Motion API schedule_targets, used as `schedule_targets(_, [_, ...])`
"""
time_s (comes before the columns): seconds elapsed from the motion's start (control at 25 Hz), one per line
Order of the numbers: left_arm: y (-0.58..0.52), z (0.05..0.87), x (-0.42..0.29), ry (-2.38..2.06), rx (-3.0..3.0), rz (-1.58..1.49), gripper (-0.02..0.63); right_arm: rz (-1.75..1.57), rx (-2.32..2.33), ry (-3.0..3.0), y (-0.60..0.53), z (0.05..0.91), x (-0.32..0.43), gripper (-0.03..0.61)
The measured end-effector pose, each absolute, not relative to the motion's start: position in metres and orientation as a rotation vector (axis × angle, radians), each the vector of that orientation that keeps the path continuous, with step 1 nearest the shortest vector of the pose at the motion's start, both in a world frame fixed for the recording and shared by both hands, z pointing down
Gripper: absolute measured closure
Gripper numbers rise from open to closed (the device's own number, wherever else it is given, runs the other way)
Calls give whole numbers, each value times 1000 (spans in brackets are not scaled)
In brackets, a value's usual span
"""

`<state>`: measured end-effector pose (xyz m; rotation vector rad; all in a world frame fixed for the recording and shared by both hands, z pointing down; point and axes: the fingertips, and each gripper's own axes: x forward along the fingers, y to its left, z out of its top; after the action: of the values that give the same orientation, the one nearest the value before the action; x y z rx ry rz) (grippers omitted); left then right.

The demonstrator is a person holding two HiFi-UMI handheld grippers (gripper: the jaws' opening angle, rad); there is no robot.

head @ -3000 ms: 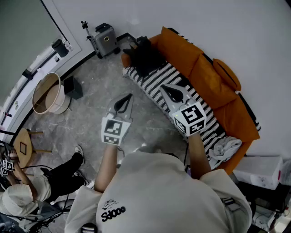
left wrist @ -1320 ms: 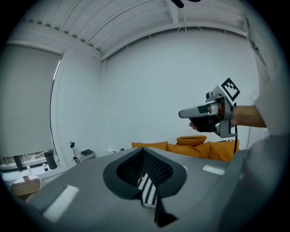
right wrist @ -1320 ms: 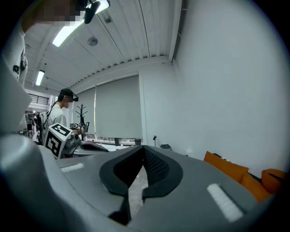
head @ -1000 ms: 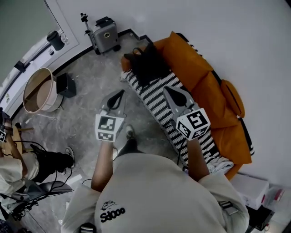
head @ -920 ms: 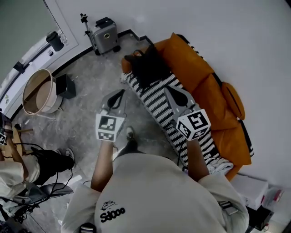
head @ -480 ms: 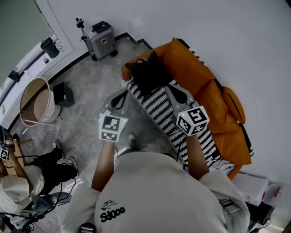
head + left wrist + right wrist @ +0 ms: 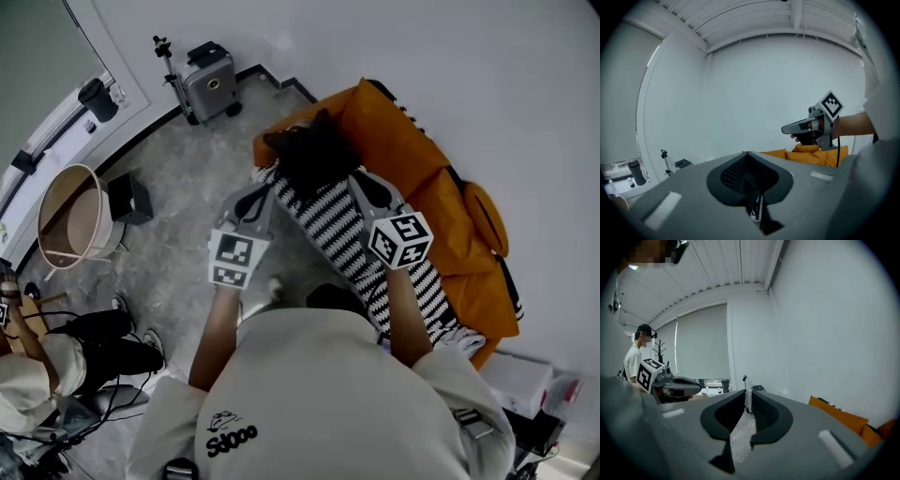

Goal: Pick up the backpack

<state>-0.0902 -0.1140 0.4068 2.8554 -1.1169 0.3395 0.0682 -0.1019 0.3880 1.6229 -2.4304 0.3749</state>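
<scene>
1. Two tongs, the left tongs (image 7: 255, 194) and the right tongs (image 7: 367, 183), are now closer to the backpack (image 7: 314, 152) than a second ago. I judge the approach is nearly finished and the grasp not yet begun.
2. One backpack, black, lies at the upper end of the one orange sofa (image 7: 422, 150), in the upper centre of the head view, just beyond both tips.
3. The left tongs are fully closed and empty. The right tongs have just been opening a little, with nothing between them.
4. One suitcase (image 7: 212, 79) stands by the wall, upper left.
</scene>
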Motion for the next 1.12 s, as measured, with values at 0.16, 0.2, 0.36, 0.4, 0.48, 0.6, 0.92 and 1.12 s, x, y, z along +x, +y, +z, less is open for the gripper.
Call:
schedule_targets(0.16, [-126,415,-84,-1079,2852,354,603,409,1605,-2411,-114,399,70,520])
schedule_targets(0.2, [-133,419,-85,-1065,2846,358,603,412,1598,-2404,-121,401,67,520])
schedule_targets(0.36, [-190,428,-105,-1016,2804,388,603,431,1550,-2362,-172,407,37,501])
schedule_targets(0.4, [-198,428,-102,-1009,2799,392,603,434,1536,-2357,-178,409,37,499])
schedule_targets(0.48, [-200,429,-85,-1002,2807,394,603,442,1523,-2354,-177,418,51,490])
schedule_targets(0.6, [-201,434,-56,-1011,2819,408,603,446,1548,-2343,-179,434,82,455])
schedule_targets(0.92, [-259,458,-8,-1039,2800,509,601,476,1440,-2308,-233,485,125,396])
schedule_targets(1.12, [-286,482,21,-1050,2755,548,601,516,1391,-2279,-258,521,151,384])
